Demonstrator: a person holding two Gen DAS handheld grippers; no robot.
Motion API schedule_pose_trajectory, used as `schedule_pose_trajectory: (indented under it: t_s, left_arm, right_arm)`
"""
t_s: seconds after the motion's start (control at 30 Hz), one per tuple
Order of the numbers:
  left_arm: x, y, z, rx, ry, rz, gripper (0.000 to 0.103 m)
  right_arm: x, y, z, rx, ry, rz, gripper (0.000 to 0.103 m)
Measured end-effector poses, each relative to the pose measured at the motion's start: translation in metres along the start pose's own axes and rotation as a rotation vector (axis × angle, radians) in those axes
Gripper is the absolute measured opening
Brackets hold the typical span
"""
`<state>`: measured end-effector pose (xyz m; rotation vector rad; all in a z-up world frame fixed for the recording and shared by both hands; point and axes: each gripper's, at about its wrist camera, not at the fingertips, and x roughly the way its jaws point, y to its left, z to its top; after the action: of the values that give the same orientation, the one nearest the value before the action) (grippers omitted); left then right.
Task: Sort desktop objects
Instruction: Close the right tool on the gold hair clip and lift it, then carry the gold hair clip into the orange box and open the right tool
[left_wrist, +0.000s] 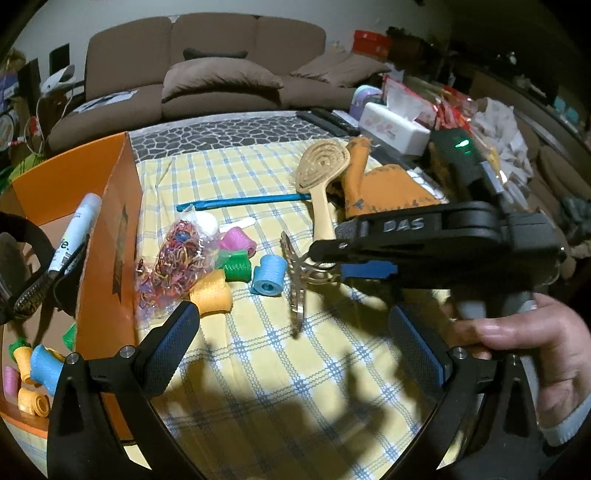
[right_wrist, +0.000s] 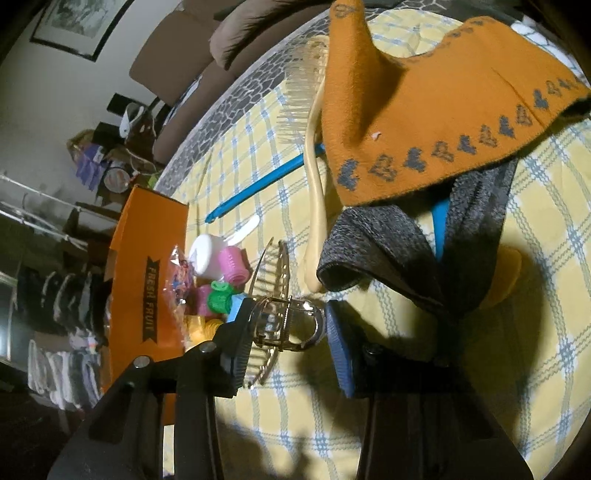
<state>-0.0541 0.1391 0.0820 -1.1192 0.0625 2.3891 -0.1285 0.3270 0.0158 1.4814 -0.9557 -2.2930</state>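
My right gripper (right_wrist: 288, 339) is shut on a gold metal hair claw clip (right_wrist: 275, 314), pads pressing its two sides. The left wrist view shows that gripper (left_wrist: 328, 264) coming in from the right, the clip (left_wrist: 297, 291) hanging tilted over the checked cloth (left_wrist: 280, 387). My left gripper (left_wrist: 295, 339) stands open low in front, nothing between its fingers. Loose hair rollers lie left of the clip: pink (left_wrist: 238, 242), green (left_wrist: 236, 266), blue (left_wrist: 267, 280), yellow (left_wrist: 210, 291). A bag of rubber bands (left_wrist: 173, 266) lies beside them.
An orange cardboard box (left_wrist: 107, 236) at the left holds several rollers (left_wrist: 33, 369) and a white tube (left_wrist: 75, 232). A beige hairbrush (left_wrist: 321, 173), a blue stick (left_wrist: 243, 202), an orange cloth (left_wrist: 373, 184) and a grey cloth (right_wrist: 380, 251) lie behind. A tissue box (left_wrist: 391, 125) stands far right.
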Motion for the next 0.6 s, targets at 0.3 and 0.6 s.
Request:
schedule_pose_trajectory:
  t_s: [0.3,0.6]
  left_arm:
    - [0.018,0.000,-0.006,-0.015,0.055,-0.039,0.068]
    - [0.022,-0.001,-0.010,-0.027,0.078,-0.079,0.018]
  right_arm:
    - [-0.022,-0.001,-0.003,-0.037,0.017,0.059,0.039]
    - [-0.031,0.015,-0.008,-0.091,0.034,0.123,0.039]
